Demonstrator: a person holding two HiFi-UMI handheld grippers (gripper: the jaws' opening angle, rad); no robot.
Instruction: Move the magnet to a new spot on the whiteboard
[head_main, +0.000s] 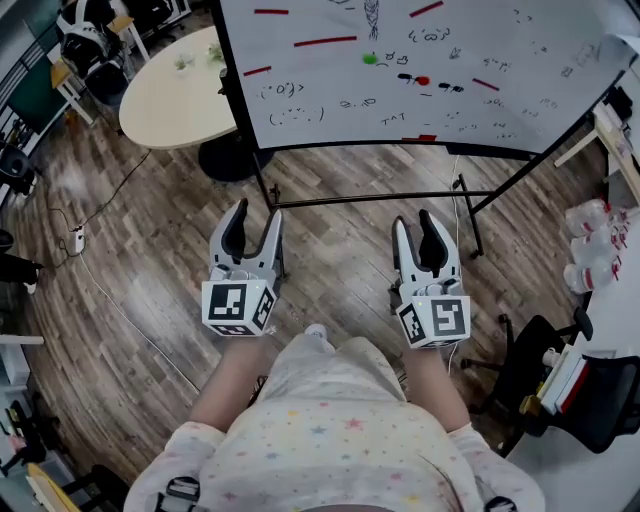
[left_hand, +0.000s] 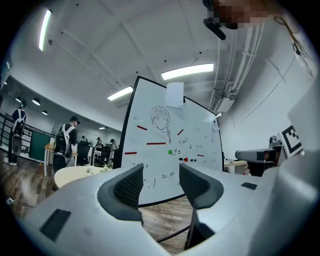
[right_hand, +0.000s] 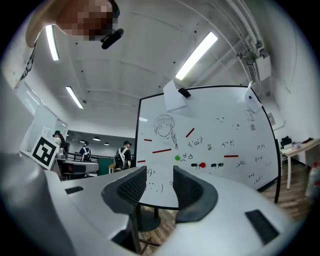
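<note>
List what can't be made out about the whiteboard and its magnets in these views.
1. Head view: the whiteboard loses its top to the picture's upper edge.
2. Left gripper view: the left hand-held gripper, jaws apart and empty, hides much of the board's lower edge.
3. All views: the scribbles are too small to read.
4. Head view: black marks beside the red magnet are too small to tell ink from magnets.

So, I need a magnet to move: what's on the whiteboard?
On the whiteboard: a round green magnet, a round red magnet, several red bar strips, doodles and a paper sheet at the top edge. Whatever the sheet covers is hidden.
</note>
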